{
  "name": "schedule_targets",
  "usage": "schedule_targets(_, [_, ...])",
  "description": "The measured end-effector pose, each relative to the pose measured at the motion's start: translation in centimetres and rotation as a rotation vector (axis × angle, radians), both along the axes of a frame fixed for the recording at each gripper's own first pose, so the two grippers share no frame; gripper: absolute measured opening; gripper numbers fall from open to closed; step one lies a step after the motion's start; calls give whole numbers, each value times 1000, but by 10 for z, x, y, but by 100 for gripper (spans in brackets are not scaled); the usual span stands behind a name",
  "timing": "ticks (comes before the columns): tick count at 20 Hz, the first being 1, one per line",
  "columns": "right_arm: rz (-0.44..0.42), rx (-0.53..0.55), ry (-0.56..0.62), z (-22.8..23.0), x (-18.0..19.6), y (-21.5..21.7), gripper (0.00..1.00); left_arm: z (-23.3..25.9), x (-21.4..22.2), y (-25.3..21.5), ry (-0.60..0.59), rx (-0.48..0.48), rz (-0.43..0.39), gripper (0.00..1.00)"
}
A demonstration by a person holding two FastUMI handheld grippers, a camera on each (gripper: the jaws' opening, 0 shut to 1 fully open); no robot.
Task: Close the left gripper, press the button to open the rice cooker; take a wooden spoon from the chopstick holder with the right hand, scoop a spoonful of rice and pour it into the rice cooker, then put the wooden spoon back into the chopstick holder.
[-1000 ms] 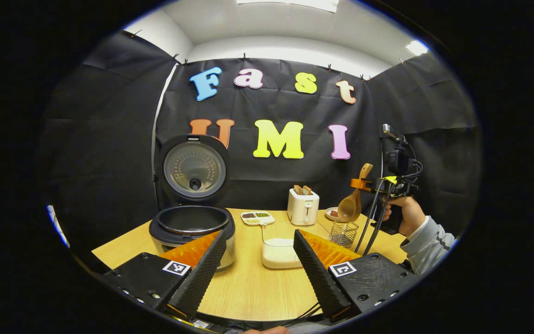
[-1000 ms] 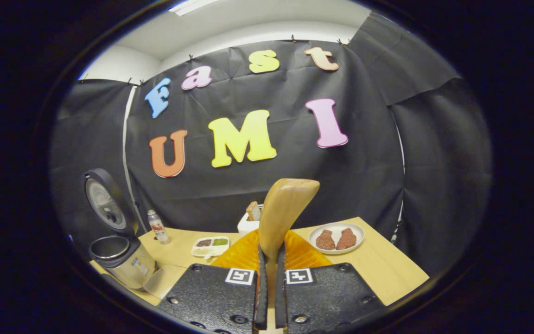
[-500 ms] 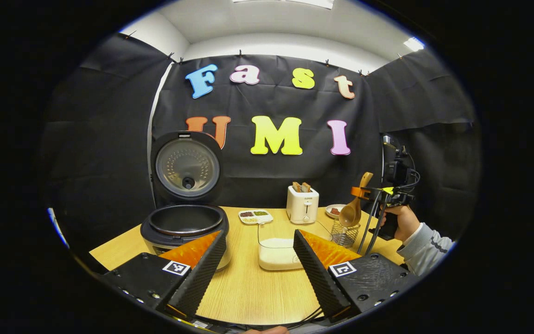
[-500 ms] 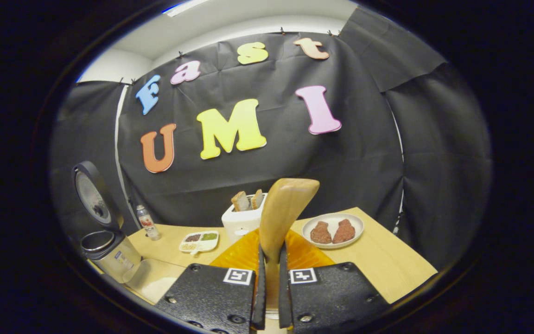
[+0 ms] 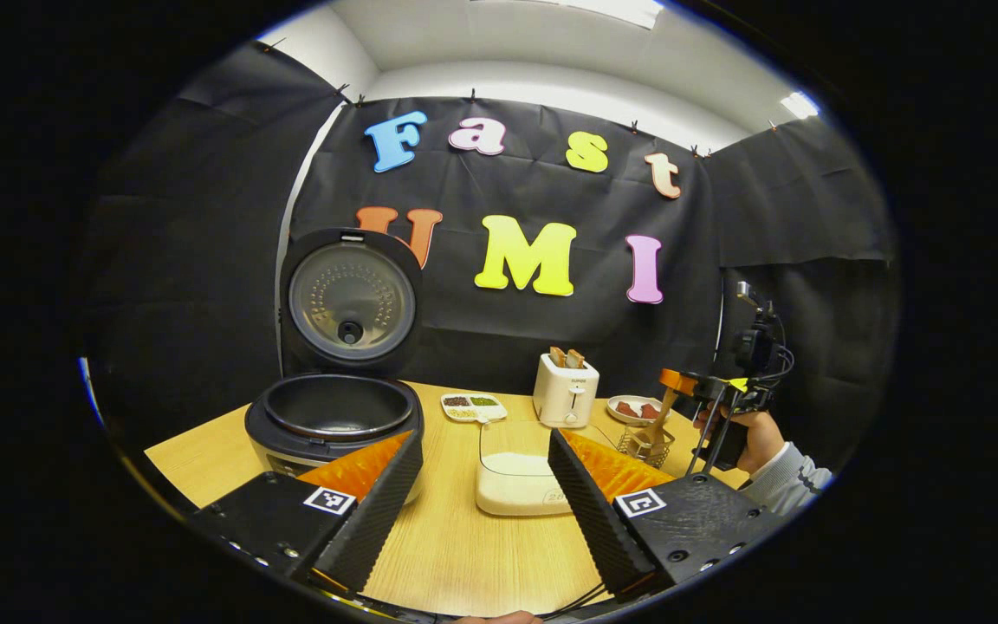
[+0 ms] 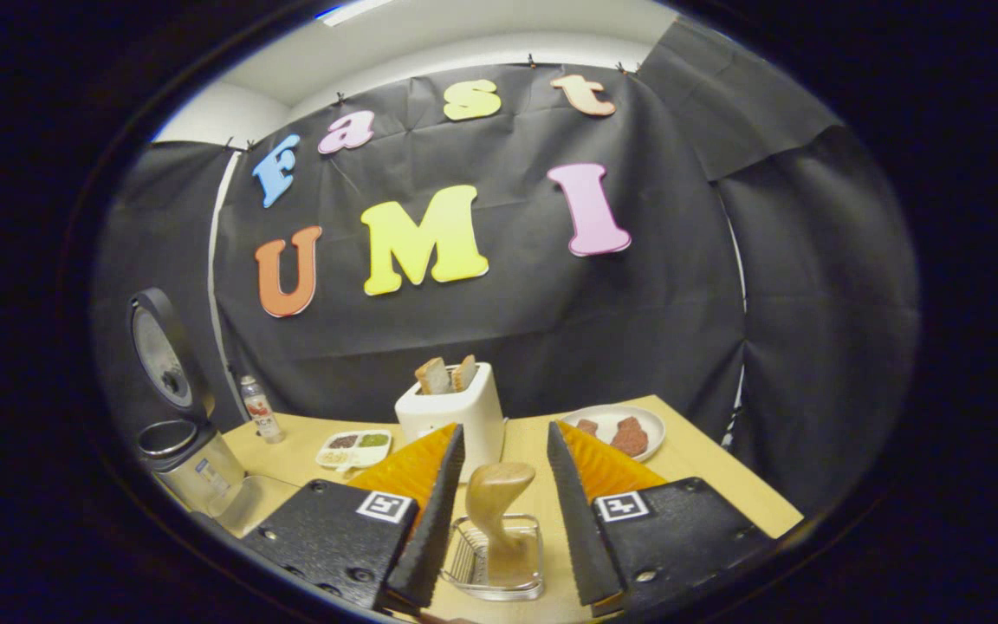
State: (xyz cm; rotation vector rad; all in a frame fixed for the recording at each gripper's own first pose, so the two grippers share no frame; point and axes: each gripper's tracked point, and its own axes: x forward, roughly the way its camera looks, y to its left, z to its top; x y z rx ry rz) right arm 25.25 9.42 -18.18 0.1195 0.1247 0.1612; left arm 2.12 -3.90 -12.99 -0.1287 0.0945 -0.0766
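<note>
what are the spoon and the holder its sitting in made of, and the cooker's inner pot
Wooden spoon: looks like wood, pale tan with a smooth matte sheen. Chopstick holder: seems to be thin metal wire, a shiny see-through mesh basket. Inner pot of the rice cooker: probably coated metal, dark and matte inside with a brighter metallic rim.

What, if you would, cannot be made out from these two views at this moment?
- Rice cooker: whether rice lies in its pot; the rim and dark inside hide it in the left gripper view.
- Wooden spoon: its bowl end, down inside the chopstick holder, in the right gripper view.
- Sectioned dish: contents too small.
</note>
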Motion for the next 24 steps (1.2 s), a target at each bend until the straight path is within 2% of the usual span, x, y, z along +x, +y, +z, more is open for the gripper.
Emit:
schedule_targets(1, [-10, -16, -17, 7, -3, -2, 66, 1, 3, 5, -2, -1, 8, 94])
schedule_targets(2, [-15, -28, -38, 14, -6, -3, 80, 2, 6, 9, 0, -4, 14, 94])
schedule_targets(5, [-80, -71, -69, 30, -18, -17, 100, 7, 14, 20, 1, -16, 13, 94])
schedule_targets(10, [-92, -68, -83, 52, -55, -13, 100, 13, 32, 46, 7, -17, 43, 94])
schedule_targets(16, [-68, -73, -130, 74, -122, -7, 98, 42, 52, 74, -24, 28, 88, 94])
schedule_targets(20, [-39, -84, -138, 74, -164, 3, 100, 69, 66, 86, -46, 57, 100, 94])
schedule_targets(23, [-27, -82, -124, 70, -184, 5, 98, 94, 79, 97, -69, 82, 118, 93])
schedule_targets(24, [-20, -74, -116, 68, -189, 7, 100, 100, 84, 100, -69, 85, 124, 93])
